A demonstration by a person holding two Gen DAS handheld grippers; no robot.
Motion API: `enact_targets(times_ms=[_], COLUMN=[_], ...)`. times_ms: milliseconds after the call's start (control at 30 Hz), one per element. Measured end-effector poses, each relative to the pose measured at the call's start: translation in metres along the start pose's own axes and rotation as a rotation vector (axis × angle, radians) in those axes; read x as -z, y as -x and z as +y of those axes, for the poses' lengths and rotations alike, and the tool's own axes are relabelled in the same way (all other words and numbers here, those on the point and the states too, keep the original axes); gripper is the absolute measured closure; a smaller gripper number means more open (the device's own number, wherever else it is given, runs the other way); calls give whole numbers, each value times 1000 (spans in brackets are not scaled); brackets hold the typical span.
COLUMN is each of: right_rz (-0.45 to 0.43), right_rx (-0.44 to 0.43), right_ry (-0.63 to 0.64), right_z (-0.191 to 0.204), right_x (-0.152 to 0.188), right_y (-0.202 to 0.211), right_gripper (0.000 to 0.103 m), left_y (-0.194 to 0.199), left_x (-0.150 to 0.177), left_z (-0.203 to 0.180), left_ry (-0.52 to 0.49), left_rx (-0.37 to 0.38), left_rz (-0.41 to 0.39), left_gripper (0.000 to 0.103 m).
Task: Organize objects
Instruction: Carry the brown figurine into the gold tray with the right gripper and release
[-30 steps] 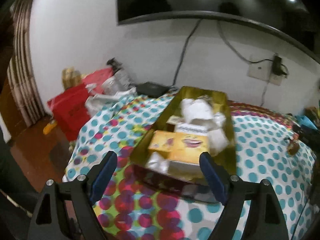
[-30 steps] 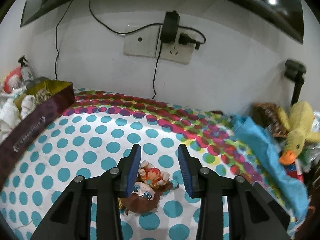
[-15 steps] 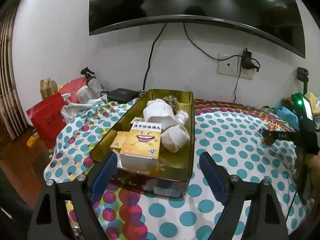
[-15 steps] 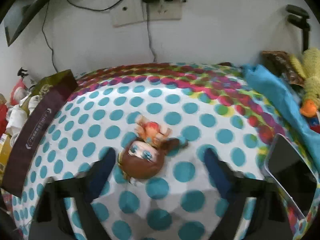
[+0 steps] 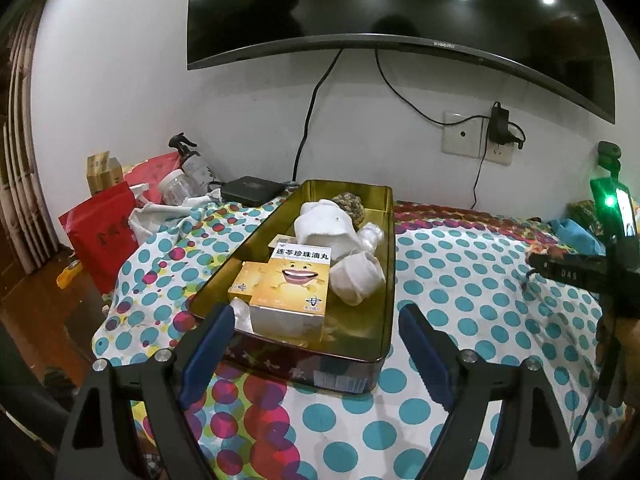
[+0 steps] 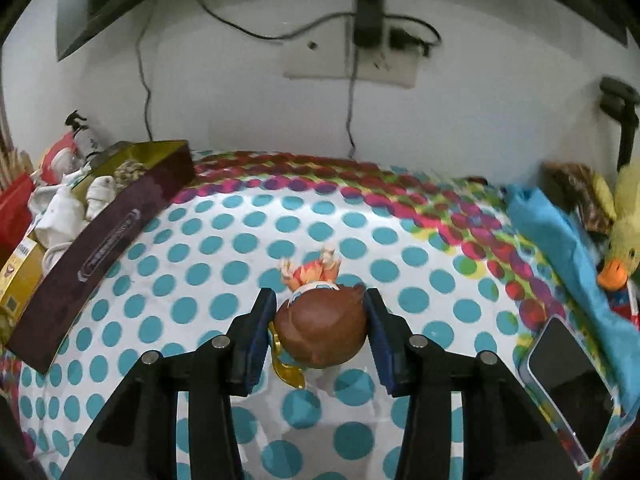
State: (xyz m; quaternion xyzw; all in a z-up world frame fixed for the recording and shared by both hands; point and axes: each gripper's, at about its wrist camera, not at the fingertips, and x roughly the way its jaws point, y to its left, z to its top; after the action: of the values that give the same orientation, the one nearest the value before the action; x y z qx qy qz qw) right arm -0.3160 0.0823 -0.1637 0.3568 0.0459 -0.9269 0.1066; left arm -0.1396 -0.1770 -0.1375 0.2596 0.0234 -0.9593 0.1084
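A small figurine with a large brown head and orange clothes lies on the dotted cloth. My right gripper straddles its head, its jaws closing, and both blue pads touch the sides of the head. My left gripper stands open and holds nothing, just in front of the near end of a long gold tin. The tin holds a yellow medicine box, white cloth bundles and a pine cone. In the right wrist view the tin sits at the far left.
A phone, a blue cloth and a yellow duck plush crowd the table's right edge. A red bag, a spray bottle and a black box sit left of the tin. A television hangs above.
The right gripper's jaws opened wide around the figurine, then closed onto its head. The left wrist view swung to face the tin squarely and then held still.
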Motion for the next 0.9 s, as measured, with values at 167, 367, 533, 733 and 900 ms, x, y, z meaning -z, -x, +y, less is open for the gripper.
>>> enact_targets(times_ms=[167, 367, 533, 733, 900], right_rz=[-32, -75, -102, -117, -122], right_rx=[-30, -56, -86, -142, -185], right_ry=[-7, 26, 61, 128, 200], right_z=[11, 36, 66, 125, 178], right_x=[-12, -35, -50, -67, -78], right_y=[12, 29, 36, 35, 30], right_gripper=[62, 62, 62, 62, 62], left_y=[1, -2, -3, -8, -8], left_x=[0, 0, 0, 0, -2], left_z=[3, 10, 16, 26, 38], left_ry=[3, 29, 46, 77, 108], left_rx=[-15, -22, -33, -47, -67], left_rz=[-16, -6, -4, 12, 4], left_gripper=[17, 17, 17, 17, 17])
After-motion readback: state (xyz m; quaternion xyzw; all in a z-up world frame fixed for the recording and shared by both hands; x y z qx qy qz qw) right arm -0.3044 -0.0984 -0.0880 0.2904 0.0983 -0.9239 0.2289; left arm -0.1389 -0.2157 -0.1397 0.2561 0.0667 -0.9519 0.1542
